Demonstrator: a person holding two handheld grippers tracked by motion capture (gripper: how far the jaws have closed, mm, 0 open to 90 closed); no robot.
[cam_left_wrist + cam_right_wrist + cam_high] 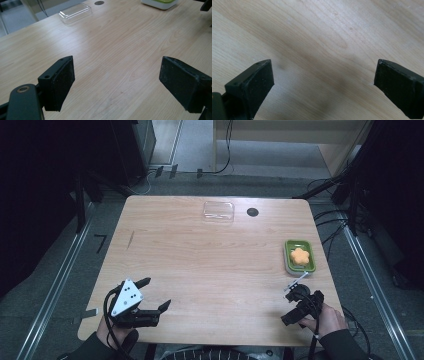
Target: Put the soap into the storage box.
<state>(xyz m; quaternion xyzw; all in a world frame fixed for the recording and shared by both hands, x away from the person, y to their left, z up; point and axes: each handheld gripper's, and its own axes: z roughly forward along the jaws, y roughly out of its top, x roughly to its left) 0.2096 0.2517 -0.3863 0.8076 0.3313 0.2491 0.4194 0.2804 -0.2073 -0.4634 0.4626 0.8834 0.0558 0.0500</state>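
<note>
resting at the right edge of the wooden table (pixel 200 255), the green rectangular dish (pixel 300 256) with an orange flower-shaped soft piece (pixel 299 255) is judged light; its rim is best pinched. left gripper (pixel 156 294) and right gripper (pixel 323 82) are held wide open, empty.

Both grippers black: left gripper (pixel 154 294) topped by a grey three-cornered plate (pixel 127 296) with dark dots, black cable looping off it; right gripper (pixel 292 308) carries a small white fitting; person's sleeves dark.
</note>
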